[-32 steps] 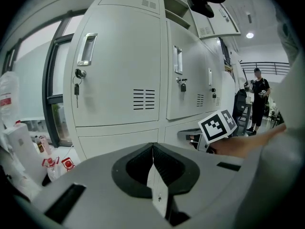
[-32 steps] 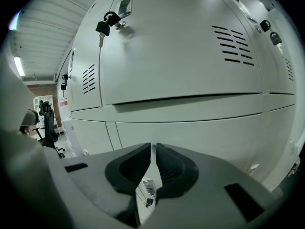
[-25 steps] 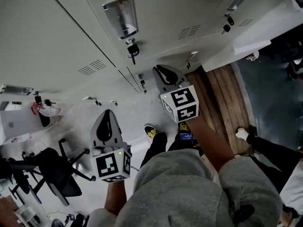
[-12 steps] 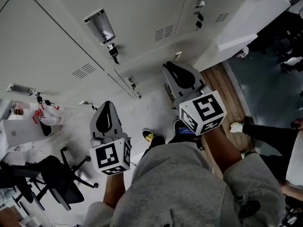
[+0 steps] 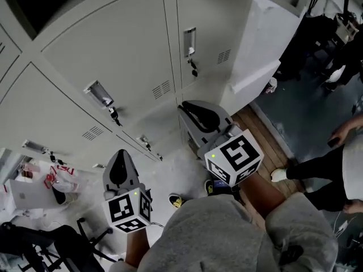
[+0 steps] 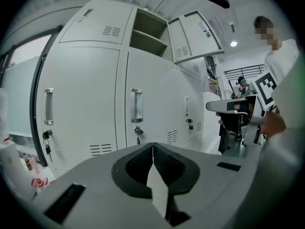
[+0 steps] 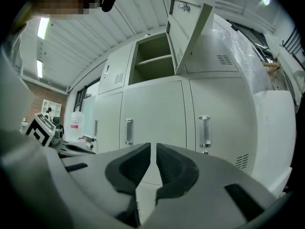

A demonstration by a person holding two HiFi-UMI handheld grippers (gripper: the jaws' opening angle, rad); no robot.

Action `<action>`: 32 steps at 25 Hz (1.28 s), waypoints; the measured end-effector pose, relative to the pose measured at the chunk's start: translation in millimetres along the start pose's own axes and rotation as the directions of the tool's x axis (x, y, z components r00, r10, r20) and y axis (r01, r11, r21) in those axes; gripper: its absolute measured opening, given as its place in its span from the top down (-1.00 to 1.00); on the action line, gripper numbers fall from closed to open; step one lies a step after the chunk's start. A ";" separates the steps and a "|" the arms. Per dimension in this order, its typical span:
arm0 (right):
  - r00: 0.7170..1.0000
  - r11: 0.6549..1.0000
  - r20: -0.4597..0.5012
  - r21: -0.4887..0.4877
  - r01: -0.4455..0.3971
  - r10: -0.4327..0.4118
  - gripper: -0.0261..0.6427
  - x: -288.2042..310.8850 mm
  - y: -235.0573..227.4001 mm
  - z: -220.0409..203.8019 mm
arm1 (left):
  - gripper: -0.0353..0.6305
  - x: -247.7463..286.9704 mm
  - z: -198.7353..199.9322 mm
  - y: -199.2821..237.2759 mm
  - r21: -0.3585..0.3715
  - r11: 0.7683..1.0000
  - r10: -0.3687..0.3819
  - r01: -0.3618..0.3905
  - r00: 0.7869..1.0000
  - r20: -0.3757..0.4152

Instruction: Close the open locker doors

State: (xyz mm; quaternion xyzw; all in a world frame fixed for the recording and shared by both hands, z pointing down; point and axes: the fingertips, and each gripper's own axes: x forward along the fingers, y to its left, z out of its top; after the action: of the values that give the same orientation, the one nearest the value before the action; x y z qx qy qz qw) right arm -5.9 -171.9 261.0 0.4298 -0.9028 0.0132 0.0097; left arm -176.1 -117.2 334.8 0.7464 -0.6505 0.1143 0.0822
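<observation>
A bank of white lockers [image 5: 113, 55] fills the head view. High up, one compartment [image 7: 152, 61] stands open, and its door [image 7: 188, 25] is swung out to the right; the left gripper view shows the same open compartment [image 6: 147, 37] and door [image 6: 198, 35]. My left gripper [image 5: 122, 171] is raised in front of the lower doors, jaws shut and empty. My right gripper [image 5: 198, 115] is held higher, level toward the lockers. Only a narrow slit shows between its jaws [image 7: 153, 149], and nothing is in it. Neither gripper touches a door.
A white panel [image 5: 255, 50] juts out from the bank at the right, above a wooden floor strip [image 5: 266, 135]. Another person [image 5: 340, 163] stands at the right. A black office chair [image 5: 34, 248] and a red-and-white bag [image 5: 57, 177] sit at the lower left.
Both grippers have risen, the right one more. The head view has tilted up, so the locker doors above have come into sight.
</observation>
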 end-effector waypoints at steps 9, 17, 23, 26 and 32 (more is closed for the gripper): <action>0.987 0.999 0.158 0.014 -0.032 0.030 0.76 -46.8 -55.7 74.7 | 0.86 -3.6 53.6 -53.3 -0.001 1.000 -0.001 0.002 0.997 0.073; 0.906 0.993 0.412 0.009 -0.114 0.100 0.75 -101.2 -108.0 169.8 | 0.86 -12.7 80.1 -90.4 -0.006 0.999 0.045 -0.045 0.989 0.138; 0.812 0.958 0.527 -0.016 -0.286 0.251 0.56 -133.8 -118.6 224.5 | 0.86 -17.4 85.1 -115.5 -0.009 0.996 0.085 -0.085 0.984 0.157; 0.795 0.946 0.533 -0.039 -0.321 0.291 0.55 -136.2 -118.3 234.7 | 0.86 -17.7 89.6 -125.4 -0.004 0.995 0.096 -0.096 0.981 0.167; 0.788 0.933 0.514 -0.077 -0.352 0.340 0.55 -131.0 -116.1 235.4 | 0.86 -16.2 93.1 -129.9 0.000 0.992 0.123 -0.125 0.977 0.173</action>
State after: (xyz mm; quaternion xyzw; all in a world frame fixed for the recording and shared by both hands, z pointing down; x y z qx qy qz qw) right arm 165.4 -151.0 23.7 0.2447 -0.9345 -0.0913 -0.2416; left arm -43.7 -108.8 244.3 0.7120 -0.6997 0.0574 0.0141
